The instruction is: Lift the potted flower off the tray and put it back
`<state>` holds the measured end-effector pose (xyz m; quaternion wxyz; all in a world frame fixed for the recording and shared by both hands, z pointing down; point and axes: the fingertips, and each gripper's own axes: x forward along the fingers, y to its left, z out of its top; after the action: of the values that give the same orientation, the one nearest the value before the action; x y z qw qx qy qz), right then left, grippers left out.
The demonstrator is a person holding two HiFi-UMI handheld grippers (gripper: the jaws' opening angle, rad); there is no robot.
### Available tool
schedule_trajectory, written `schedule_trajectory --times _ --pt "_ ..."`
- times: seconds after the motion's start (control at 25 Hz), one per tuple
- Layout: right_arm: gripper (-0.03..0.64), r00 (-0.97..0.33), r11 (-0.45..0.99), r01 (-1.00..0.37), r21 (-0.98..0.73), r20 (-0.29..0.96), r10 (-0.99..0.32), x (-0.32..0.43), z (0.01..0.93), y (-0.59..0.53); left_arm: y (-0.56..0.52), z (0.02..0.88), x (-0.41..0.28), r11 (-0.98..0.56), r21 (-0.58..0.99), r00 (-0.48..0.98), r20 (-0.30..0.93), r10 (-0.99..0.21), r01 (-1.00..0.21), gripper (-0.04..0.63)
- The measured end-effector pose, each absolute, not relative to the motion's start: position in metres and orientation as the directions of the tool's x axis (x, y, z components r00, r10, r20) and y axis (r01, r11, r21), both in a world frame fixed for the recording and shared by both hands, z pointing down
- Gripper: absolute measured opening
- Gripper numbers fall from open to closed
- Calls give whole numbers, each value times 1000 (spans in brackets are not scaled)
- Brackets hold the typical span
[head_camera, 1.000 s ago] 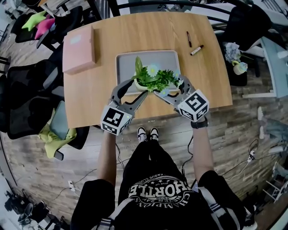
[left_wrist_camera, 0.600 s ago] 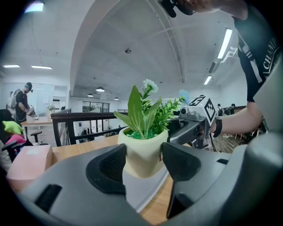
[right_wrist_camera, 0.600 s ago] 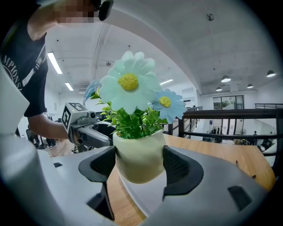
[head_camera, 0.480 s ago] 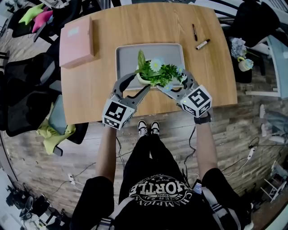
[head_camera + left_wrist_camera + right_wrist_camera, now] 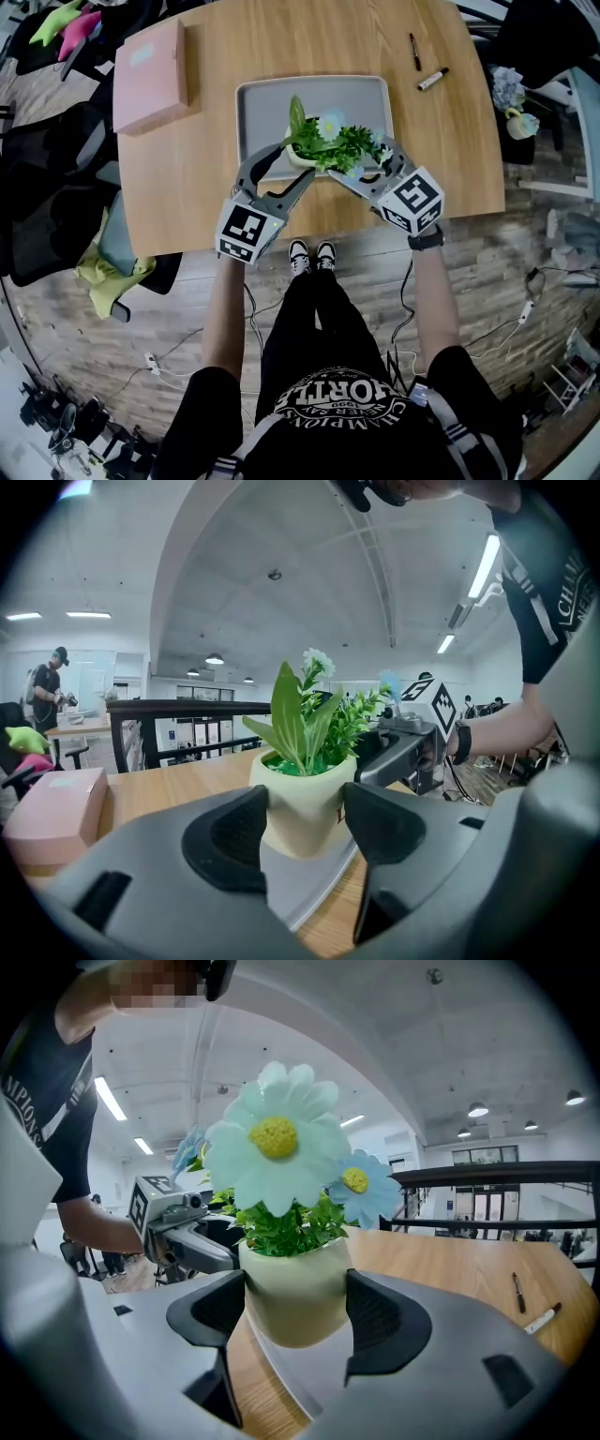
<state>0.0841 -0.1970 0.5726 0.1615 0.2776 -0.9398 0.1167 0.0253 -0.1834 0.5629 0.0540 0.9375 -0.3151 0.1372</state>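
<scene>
The potted flower (image 5: 323, 150) sits over the near half of the grey tray (image 5: 258, 103), its cream pot clamped from both sides by the left gripper (image 5: 292, 161) and the right gripper (image 5: 361, 164), fingers (image 5: 230, 841) pressed on its wall; whether its base touches the tray I cannot tell. The tray lies mid-bench (image 5: 187, 178) on wood, open-plan room behind. Bare wood surrounds it; a pink box (image 5: 150, 75) lies well left, two pens (image 5: 433, 79) far right.

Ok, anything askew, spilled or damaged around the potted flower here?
Nothing stands out. The potted flower is upright, gripped by the left gripper and right gripper over the near edge of the tray; nothing spilled or damaged.
</scene>
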Motion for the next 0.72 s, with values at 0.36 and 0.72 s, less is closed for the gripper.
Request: schedule_trajectory --times 0.36,0.72 --pt "354 -789 819 -557 -136 397 -470 86 613 -205 -191 604 28 -787 41 757 311 -575 -615 278" --pt "353 -775 816 -560 -146 439 -453 85 655 -211 -198 645 28 -790 46 750 354 -559 -611 278"
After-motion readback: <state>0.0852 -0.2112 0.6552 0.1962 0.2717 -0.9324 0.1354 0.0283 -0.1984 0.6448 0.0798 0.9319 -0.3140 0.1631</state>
